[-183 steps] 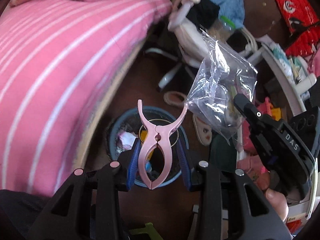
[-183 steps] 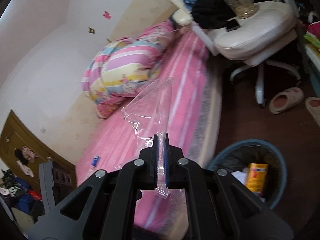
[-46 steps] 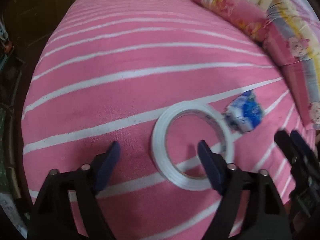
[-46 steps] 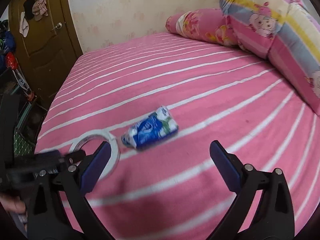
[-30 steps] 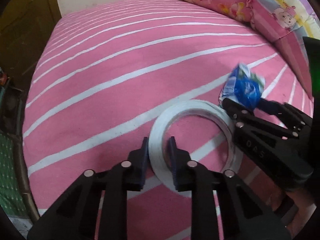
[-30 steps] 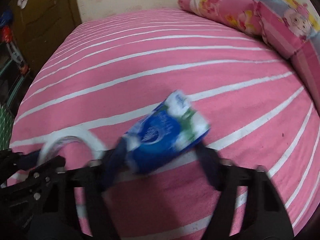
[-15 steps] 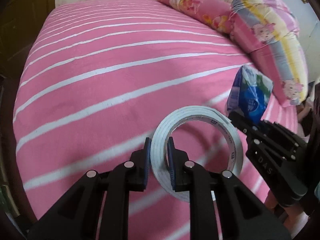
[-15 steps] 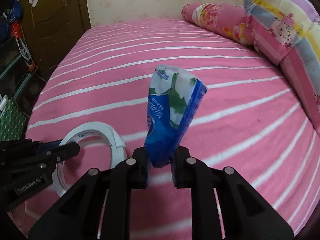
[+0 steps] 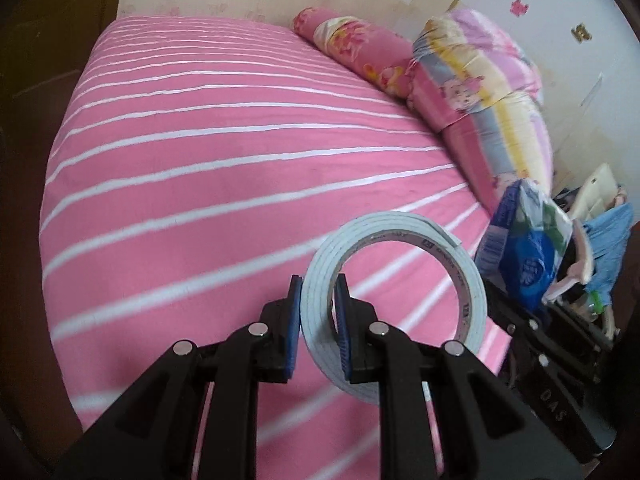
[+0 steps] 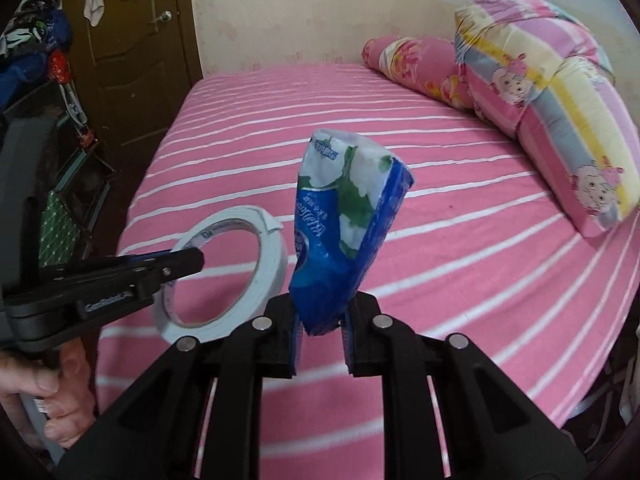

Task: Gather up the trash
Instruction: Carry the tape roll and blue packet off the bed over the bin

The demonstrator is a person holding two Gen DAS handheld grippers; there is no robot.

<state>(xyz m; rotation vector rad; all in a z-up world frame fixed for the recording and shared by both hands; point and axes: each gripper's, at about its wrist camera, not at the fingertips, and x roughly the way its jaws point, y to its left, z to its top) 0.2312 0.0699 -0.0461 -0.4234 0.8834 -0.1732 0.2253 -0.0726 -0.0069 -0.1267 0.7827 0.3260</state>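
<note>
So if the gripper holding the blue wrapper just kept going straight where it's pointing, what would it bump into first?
Probably the pink striped bed. The right gripper, shut on the blue wrapper, points down toward the mattress, and nothing else seems to lie ahead, though depth is hard to judge.

Counted are one white ring-shaped roll of tape (image 9: 394,276), one crumpled blue-and-white plastic packet (image 10: 344,232), two black two-finger grippers, one pink white-striped bed (image 10: 440,184), one pink floral bolster (image 10: 412,66), and one folded pastel quilt (image 10: 560,108).
</note>
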